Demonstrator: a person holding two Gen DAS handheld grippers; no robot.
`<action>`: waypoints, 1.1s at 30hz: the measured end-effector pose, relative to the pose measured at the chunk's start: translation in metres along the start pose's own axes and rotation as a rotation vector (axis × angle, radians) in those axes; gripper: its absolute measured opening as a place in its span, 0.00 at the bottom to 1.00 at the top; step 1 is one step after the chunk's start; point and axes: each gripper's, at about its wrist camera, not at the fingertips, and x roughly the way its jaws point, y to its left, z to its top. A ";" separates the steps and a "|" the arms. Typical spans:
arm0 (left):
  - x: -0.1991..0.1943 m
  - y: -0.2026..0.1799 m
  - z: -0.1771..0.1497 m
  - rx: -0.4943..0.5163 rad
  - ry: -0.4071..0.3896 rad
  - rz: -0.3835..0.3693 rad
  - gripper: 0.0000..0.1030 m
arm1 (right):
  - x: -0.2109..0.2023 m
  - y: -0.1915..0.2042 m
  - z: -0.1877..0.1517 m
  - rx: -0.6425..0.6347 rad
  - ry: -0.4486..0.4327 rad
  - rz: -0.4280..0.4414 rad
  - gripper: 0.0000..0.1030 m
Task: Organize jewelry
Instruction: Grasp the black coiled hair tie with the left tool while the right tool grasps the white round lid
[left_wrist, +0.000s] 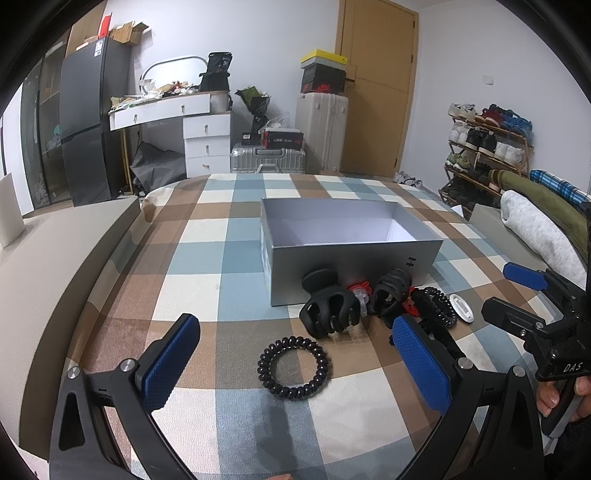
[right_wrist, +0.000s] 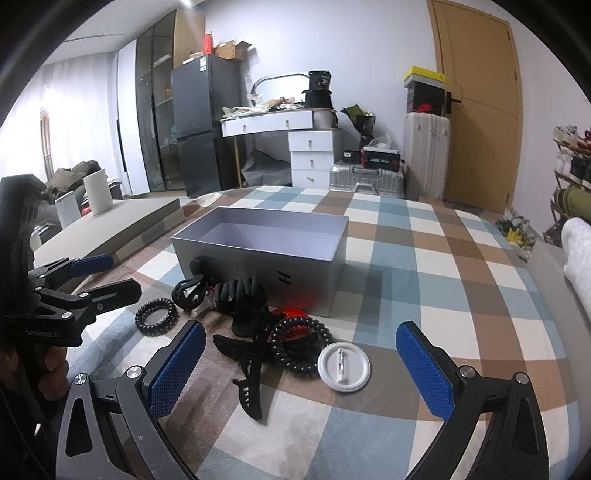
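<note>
An open grey box (left_wrist: 354, 273) (right_wrist: 258, 266) stands empty on the checked cloth. Before it lie black claw clips (left_wrist: 330, 314) (right_wrist: 240, 295), a black spiral hair tie (left_wrist: 293, 367) (right_wrist: 156, 316), a second spiral tie (left_wrist: 439, 306) (right_wrist: 299, 347), red items (right_wrist: 293, 314), a flat black clip (right_wrist: 247, 365) and a white round badge (left_wrist: 461, 308) (right_wrist: 344, 366). My left gripper (left_wrist: 299, 365) is open, its fingers either side of the near spiral tie. My right gripper (right_wrist: 301, 365) is open, low over the badge and second tie.
The checked cloth (left_wrist: 207, 258) covers a bed or table. A grey ledge (left_wrist: 55, 251) runs along the left. A rolled grey towel (left_wrist: 535, 229) lies at the right. Suitcases, a white desk and a shoe rack (left_wrist: 487, 147) stand behind.
</note>
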 end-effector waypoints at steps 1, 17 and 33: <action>0.001 0.001 0.000 -0.007 0.007 0.003 0.99 | 0.001 -0.001 0.000 0.006 0.006 -0.003 1.00; 0.008 0.014 -0.001 -0.074 0.078 -0.023 0.98 | 0.035 -0.030 -0.007 0.138 0.231 -0.002 0.72; 0.012 -0.003 -0.004 0.029 0.150 -0.056 0.98 | 0.048 -0.032 -0.007 0.129 0.299 0.009 0.50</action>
